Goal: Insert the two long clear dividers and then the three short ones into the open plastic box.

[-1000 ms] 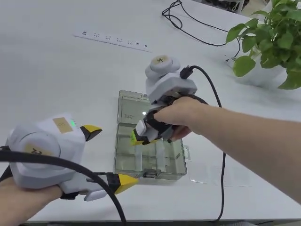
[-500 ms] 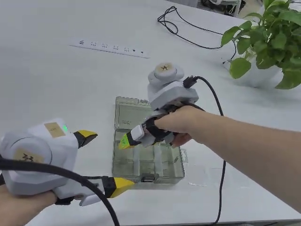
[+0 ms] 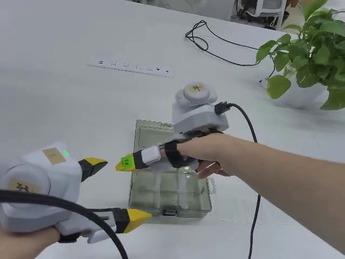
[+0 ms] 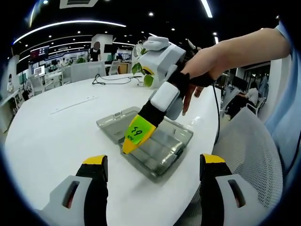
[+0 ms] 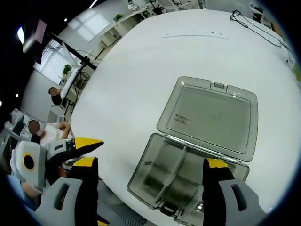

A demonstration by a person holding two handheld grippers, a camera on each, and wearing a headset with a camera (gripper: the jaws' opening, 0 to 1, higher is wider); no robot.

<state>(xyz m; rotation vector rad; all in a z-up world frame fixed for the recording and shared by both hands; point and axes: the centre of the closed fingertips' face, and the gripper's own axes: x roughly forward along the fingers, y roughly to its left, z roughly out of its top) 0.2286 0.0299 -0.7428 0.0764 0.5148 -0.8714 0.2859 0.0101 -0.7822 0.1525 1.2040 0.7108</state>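
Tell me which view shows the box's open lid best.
Right gripper view: it looks down on the whole lid, uncovered. The head view has the right tool and hand over much of it. The left gripper view sees it at a low angle, behind that tool's tip.

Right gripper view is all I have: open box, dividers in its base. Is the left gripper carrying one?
Observer: No. The left gripper is open, with nothing between its jaws.
Operator: Where is my gripper over the box?
Observer: The right gripper is raised above the box, its tip pointing past the left edge.
Operator: What's right of the box?
Observer: A black cable lies on the table there.
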